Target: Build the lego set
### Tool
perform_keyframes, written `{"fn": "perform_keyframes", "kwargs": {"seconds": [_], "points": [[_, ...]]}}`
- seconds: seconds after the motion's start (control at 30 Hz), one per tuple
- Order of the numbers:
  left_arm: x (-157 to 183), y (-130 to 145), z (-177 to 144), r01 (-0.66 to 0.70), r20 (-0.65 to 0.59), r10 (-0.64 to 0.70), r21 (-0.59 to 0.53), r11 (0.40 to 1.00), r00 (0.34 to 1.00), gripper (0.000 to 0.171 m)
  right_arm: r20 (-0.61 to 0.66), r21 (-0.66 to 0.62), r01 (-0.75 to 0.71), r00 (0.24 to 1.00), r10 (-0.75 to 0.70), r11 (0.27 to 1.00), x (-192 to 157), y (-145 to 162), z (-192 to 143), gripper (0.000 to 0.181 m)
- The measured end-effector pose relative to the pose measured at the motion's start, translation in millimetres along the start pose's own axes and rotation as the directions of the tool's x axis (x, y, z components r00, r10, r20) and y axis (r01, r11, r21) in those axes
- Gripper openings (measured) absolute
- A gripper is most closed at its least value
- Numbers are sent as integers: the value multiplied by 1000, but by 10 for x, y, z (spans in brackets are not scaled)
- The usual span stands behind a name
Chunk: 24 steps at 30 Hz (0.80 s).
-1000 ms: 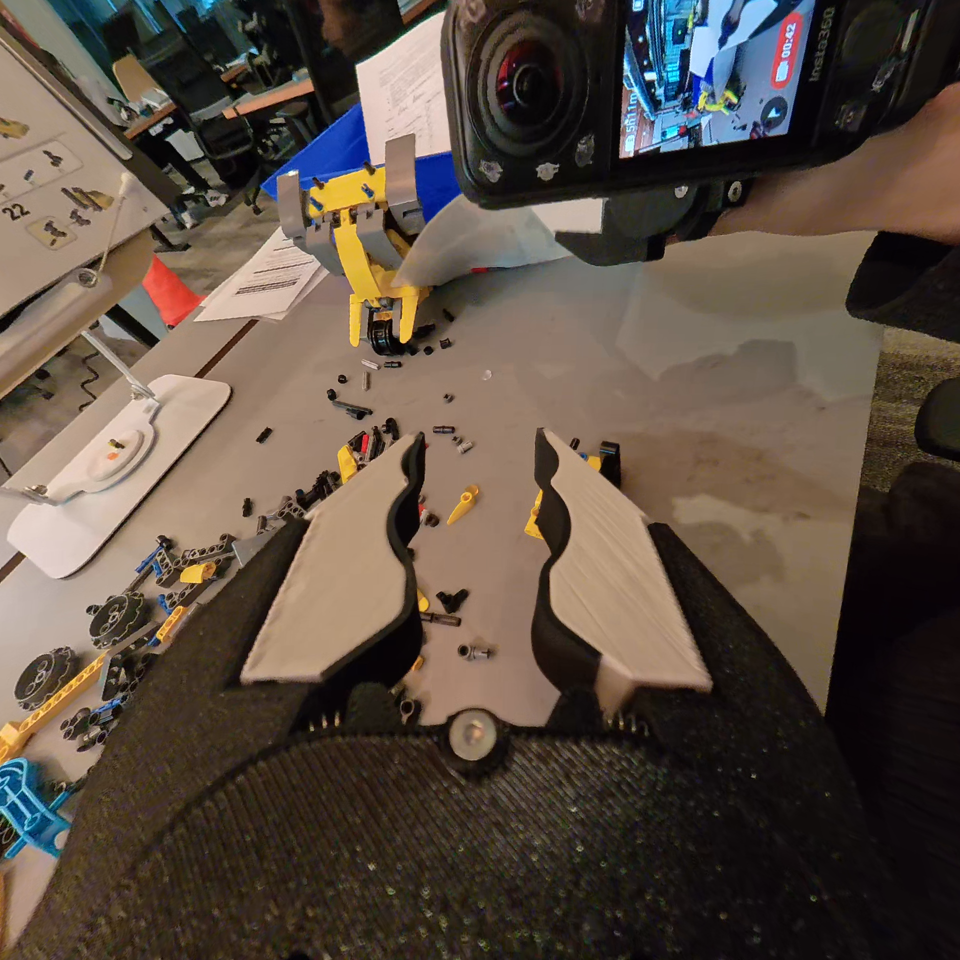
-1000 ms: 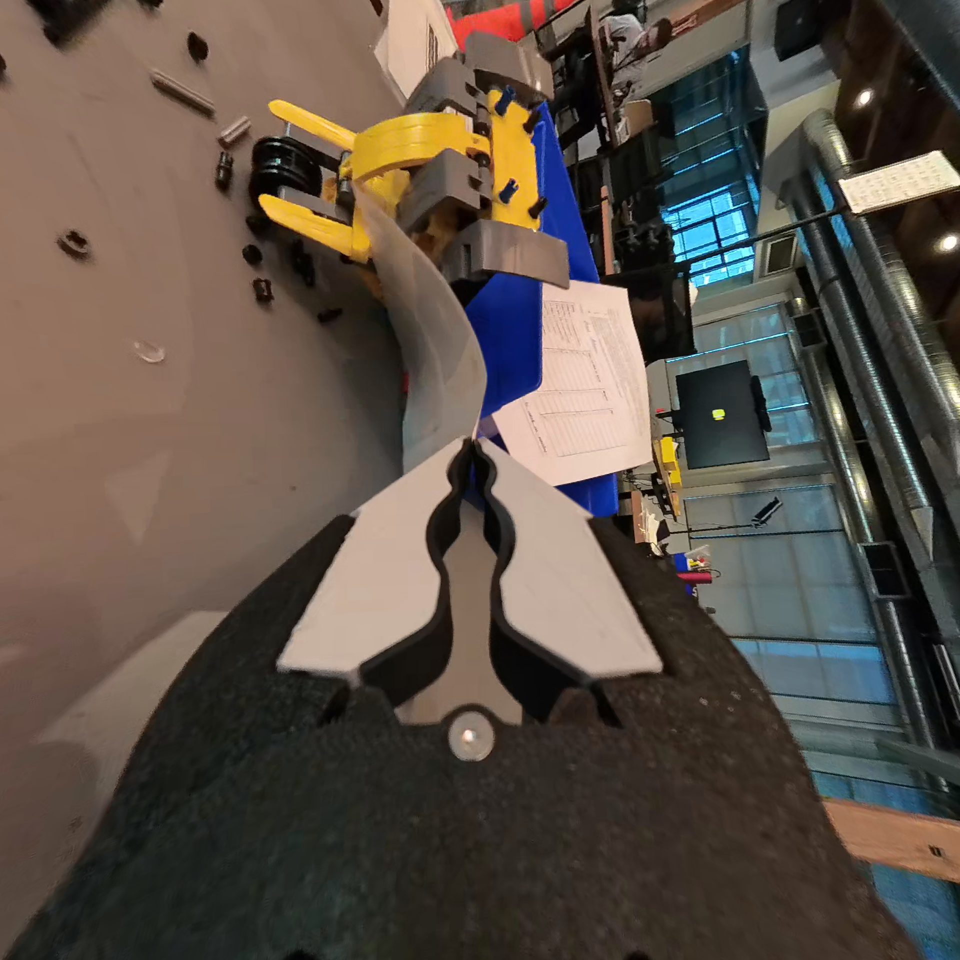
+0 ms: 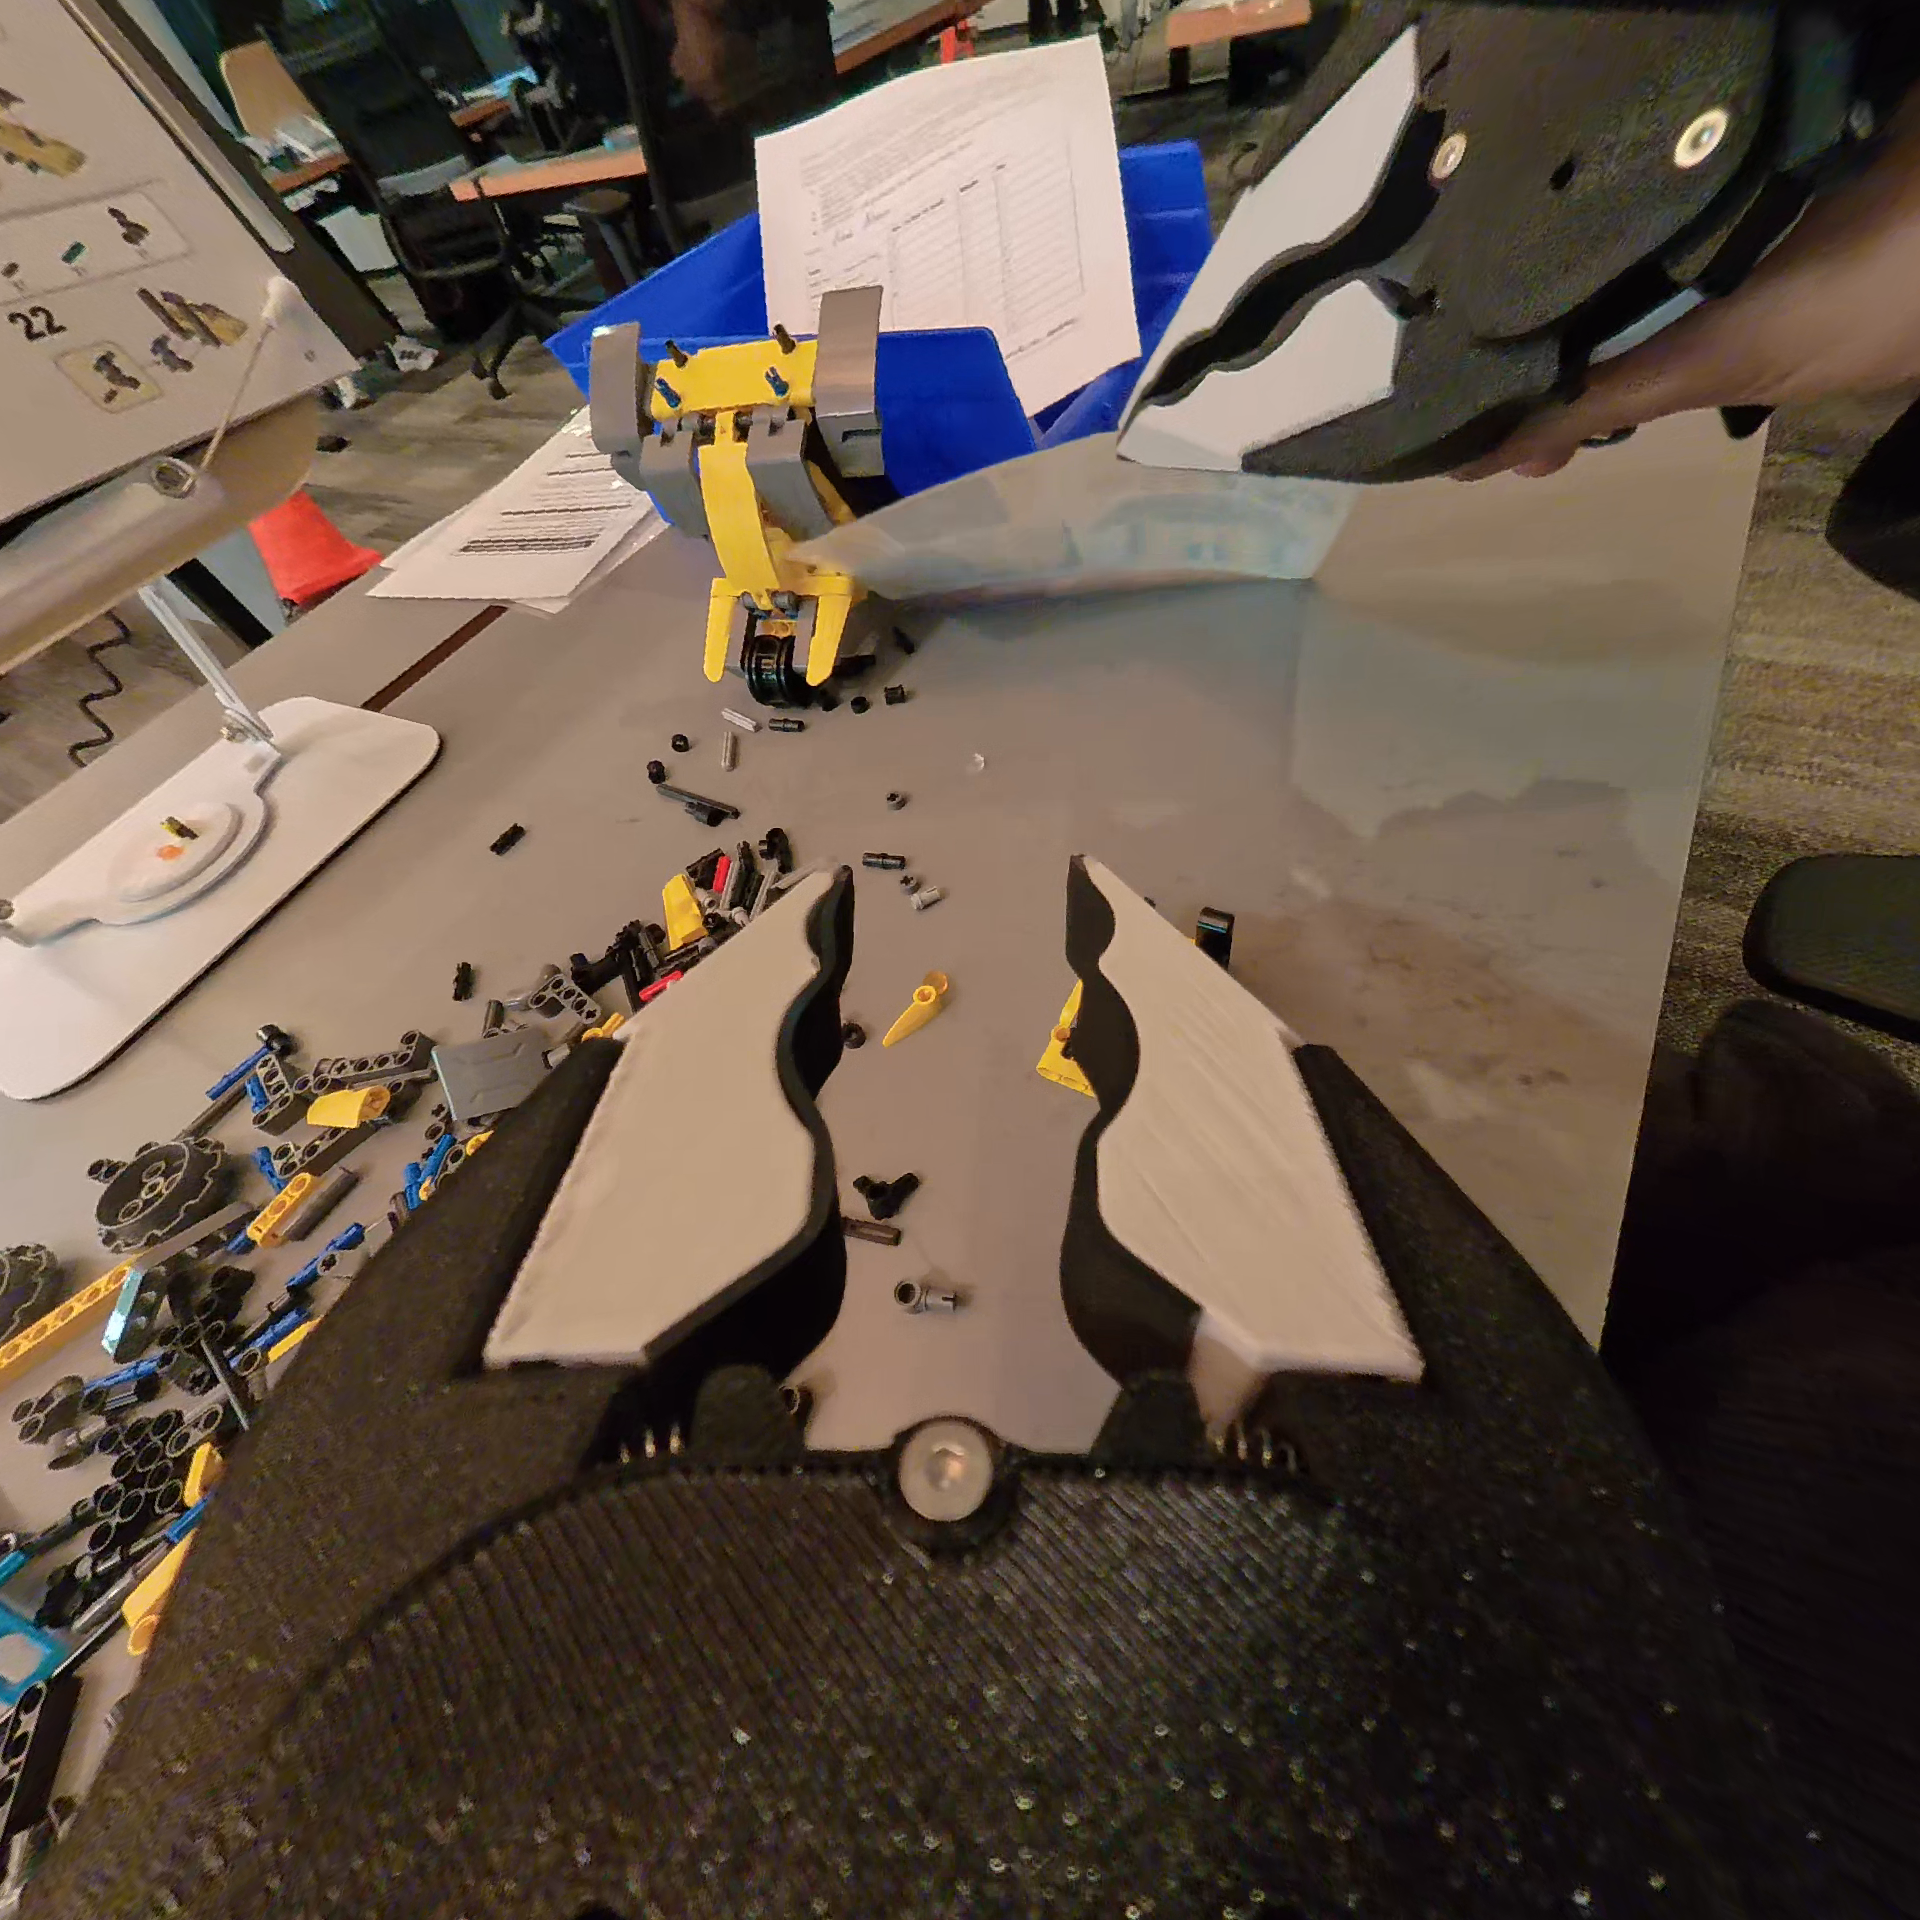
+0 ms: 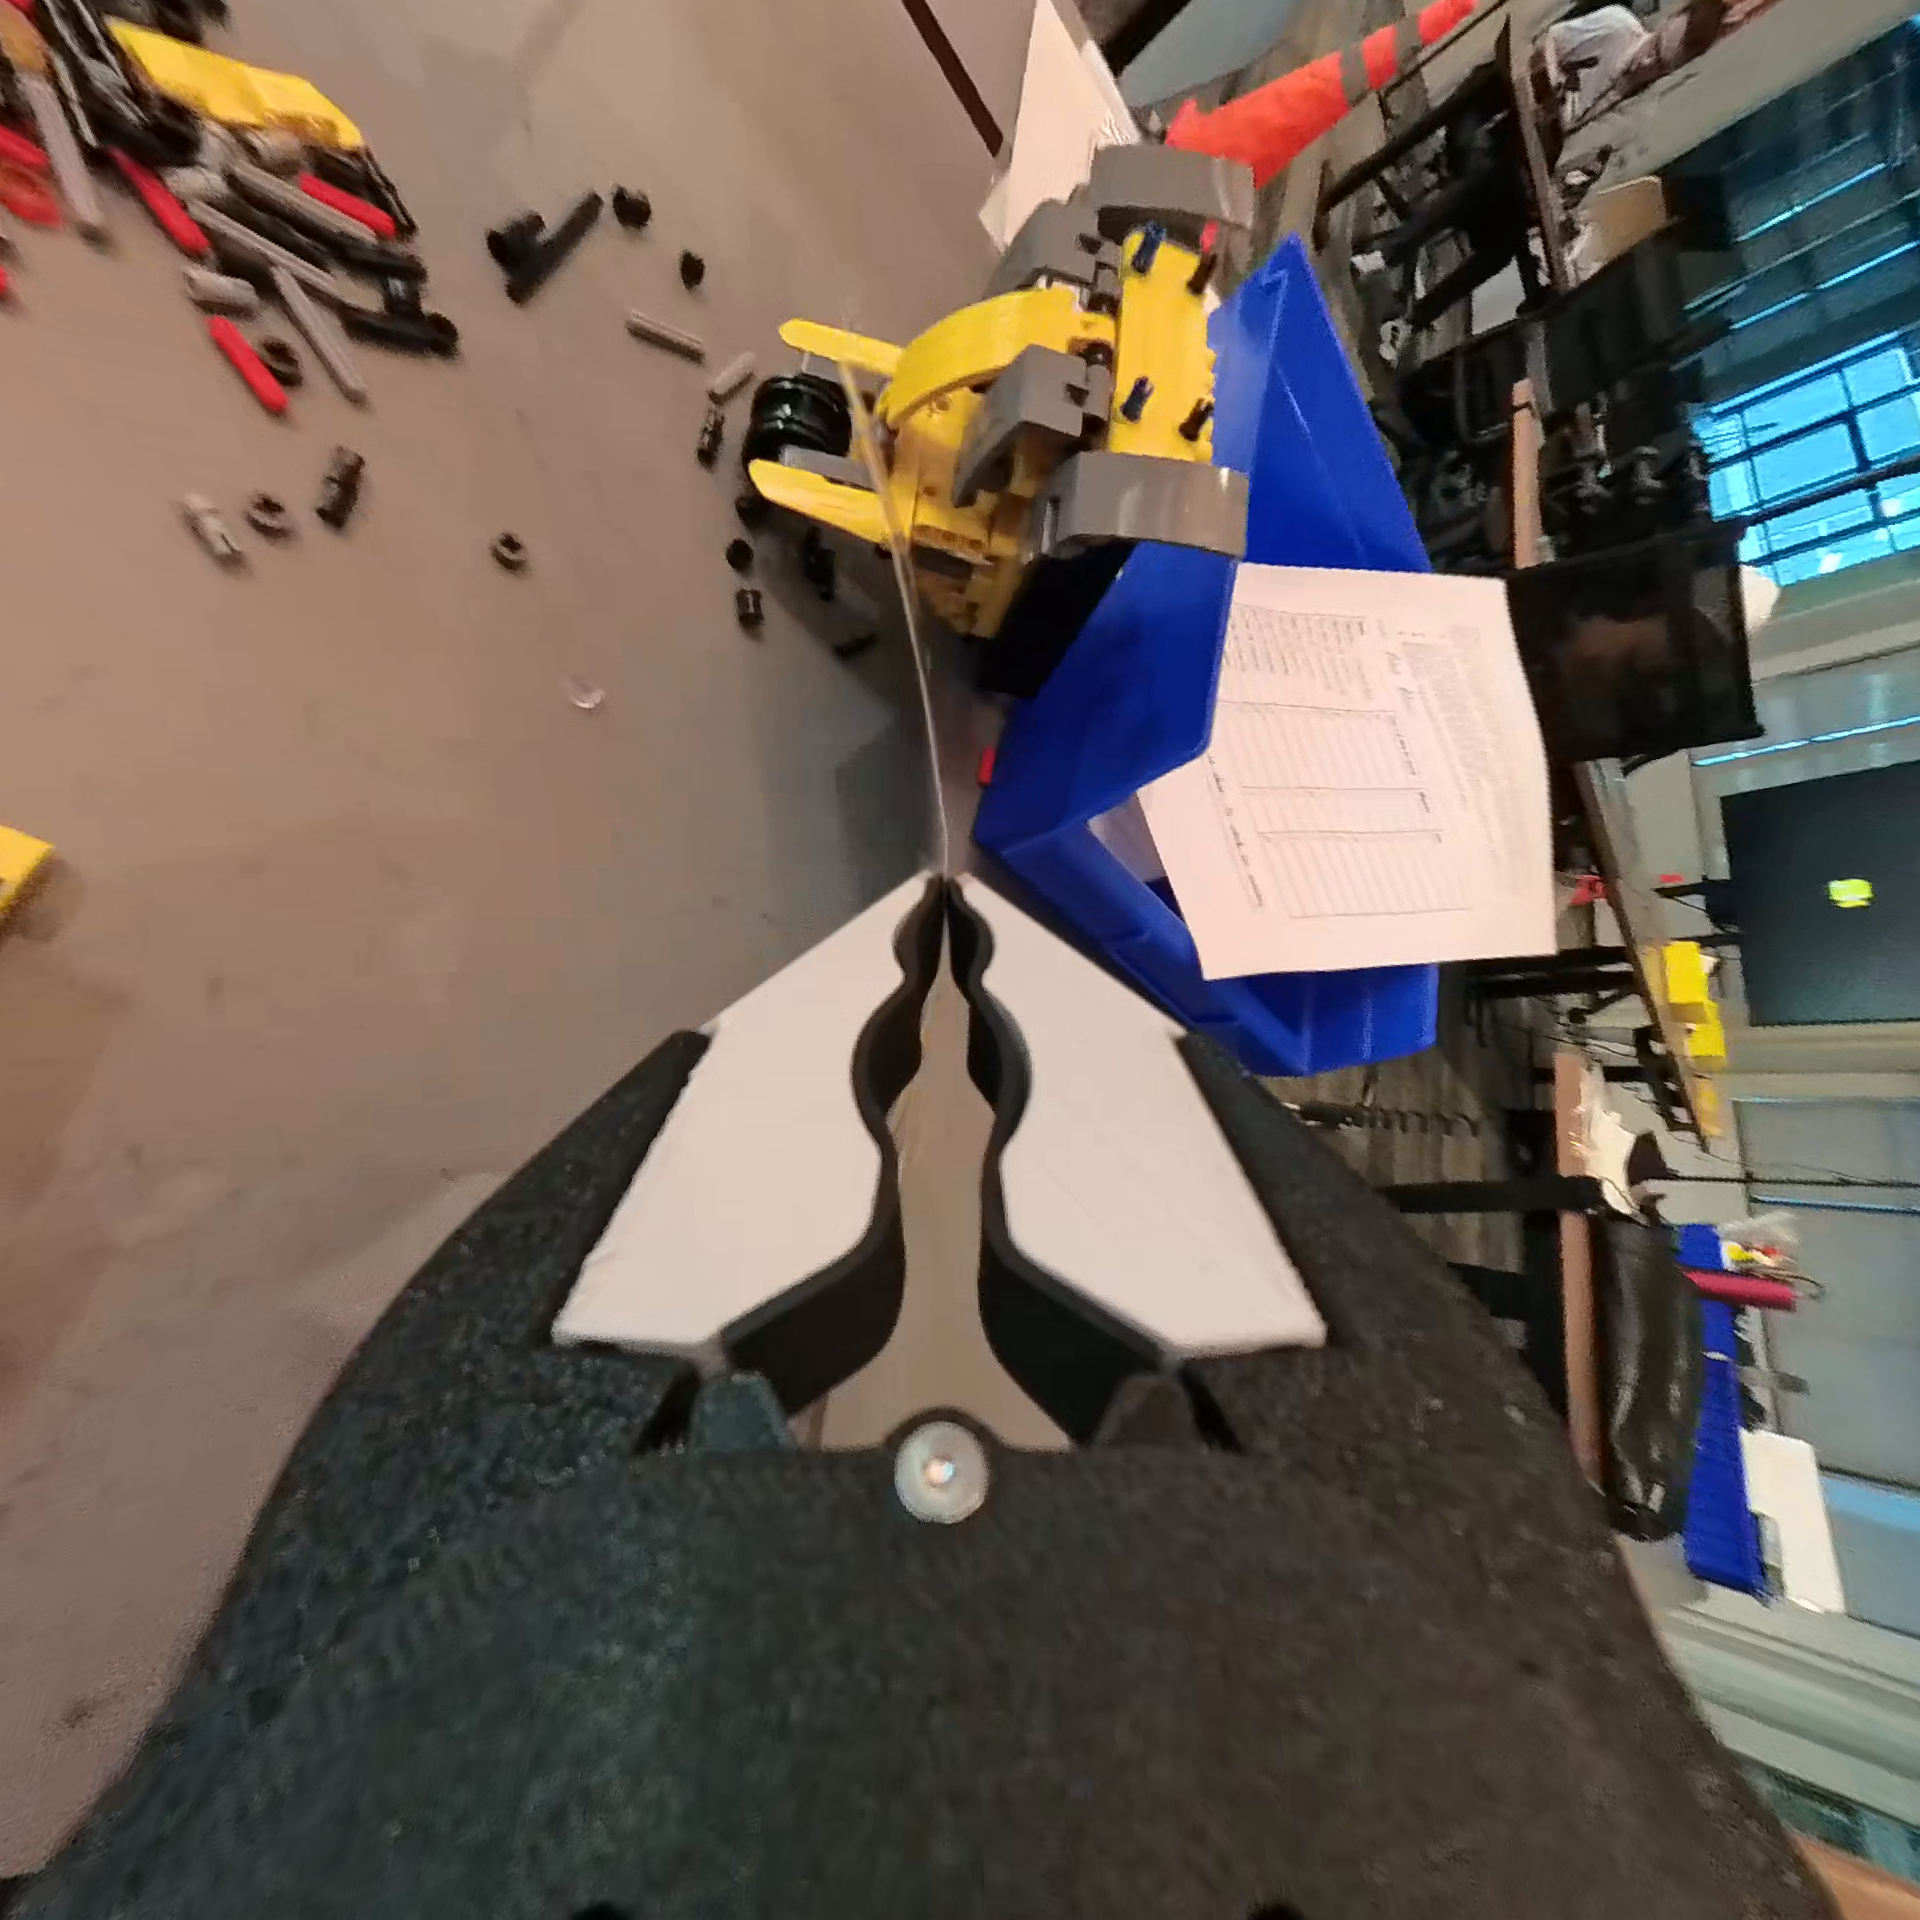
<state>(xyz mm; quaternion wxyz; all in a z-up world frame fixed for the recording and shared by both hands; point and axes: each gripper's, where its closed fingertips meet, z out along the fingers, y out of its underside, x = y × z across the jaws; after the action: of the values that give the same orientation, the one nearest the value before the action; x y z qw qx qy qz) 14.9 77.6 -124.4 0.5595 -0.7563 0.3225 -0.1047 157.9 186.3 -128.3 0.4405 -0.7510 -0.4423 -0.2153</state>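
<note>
Left to right in the left wrist view: booklet (image 3: 94, 239) on a white stand (image 3: 187, 883), then a pile of loose parts (image 3: 312, 1122) spread over the grey table (image 3: 1351, 883). Left gripper (image 3: 961, 883) sits low over the table with jaws wide, holding nothing; nearest are a yellow curved piece (image 3: 920, 1006) and small black pins between its fingers. Farther back stands the yellow model (image 3: 764, 499), part-built, leaning against the blue bin (image 3: 935, 395) with a printed sheet (image 3: 956, 197) in it. Many parts lie loose, so the build looks well short of complete, as far as the pictures show. Right gripper (image 3: 1195, 436) is raised at upper right, jaws pinched on a thin grey sheet (image 3: 1091, 530) whose far end reaches the model. Right wrist view, rolled sideways: the right gripper (image 4: 943, 881) grips the sheet edge-on, only a thin line; it shows red parts (image 4: 249, 364) and room beyond the bin, but not the stand or the left gripper.
</note>
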Motion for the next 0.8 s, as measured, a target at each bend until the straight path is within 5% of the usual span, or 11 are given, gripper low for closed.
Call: {"fn": "perform_keyframes", "kwargs": {"seconds": [0.13, 0.33, 0.5, 0.8], "points": [[-15, 8, -10, -3, 8, 3, -3, 1000, 1000, 39, -93, -27, 46, 994, -49, 999, 137, 62, -11, 0], [-11, 9, -4, 11, -3, -11, 2, 1000, 1000, 39, -68, -73, 74, 995, -79, 995, 117, 152, -57, 0], [11, 19, 12, 9, -10, -9, -2, 1000, 1000, 39, -193, -63, 92, 976, -103, 994, 296, 213, 31, 19], [15, 34, 27, 16, -16, -16, -3, 1000, 1000, 40, -67, -44, 72, 995, -74, 996, 267, 161, 297, 24]]}}
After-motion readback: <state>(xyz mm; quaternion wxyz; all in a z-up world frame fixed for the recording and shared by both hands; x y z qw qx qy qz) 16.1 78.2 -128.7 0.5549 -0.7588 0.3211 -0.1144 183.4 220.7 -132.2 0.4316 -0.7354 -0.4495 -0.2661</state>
